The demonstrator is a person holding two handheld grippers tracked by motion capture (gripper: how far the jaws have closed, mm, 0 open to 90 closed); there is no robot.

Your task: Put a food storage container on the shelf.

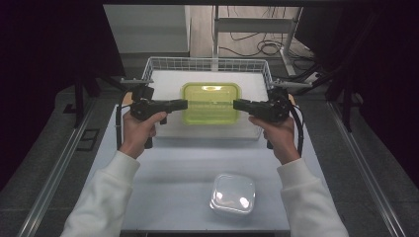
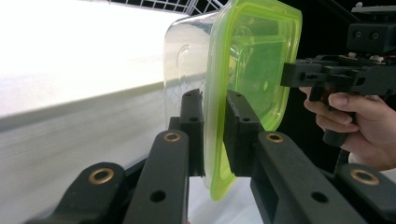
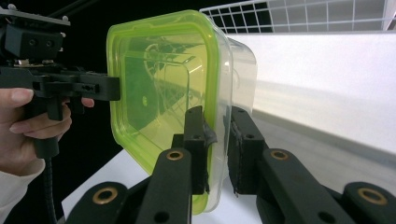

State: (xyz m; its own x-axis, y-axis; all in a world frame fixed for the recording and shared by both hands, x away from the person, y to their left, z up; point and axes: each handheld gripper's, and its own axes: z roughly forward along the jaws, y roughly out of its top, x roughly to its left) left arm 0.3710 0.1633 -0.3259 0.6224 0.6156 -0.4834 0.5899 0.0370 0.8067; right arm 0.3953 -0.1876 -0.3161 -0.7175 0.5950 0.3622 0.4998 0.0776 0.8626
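A clear plastic box with a yellow-green lid (image 1: 211, 102) is held between my two grippers over the white-lined wire basket (image 1: 163, 79). My left gripper (image 1: 184, 103) is shut on the lid's left rim. In the left gripper view its jaws (image 2: 215, 100) pinch the green rim (image 2: 254, 60). My right gripper (image 1: 237, 104) is shut on the opposite rim. In the right gripper view its jaws (image 3: 217, 116) clamp the lid edge and box wall (image 3: 154, 79). Each gripper view also has the other gripper across the box, the right gripper (image 2: 292, 74) and the left gripper (image 3: 112, 87).
A second clear lidded box (image 1: 232, 193) sits on the white table (image 1: 168, 173) near its front edge, right of centre. The wire basket's rim (image 1: 207, 61) rises at the back. Dark floor and metal rails flank the table on both sides.
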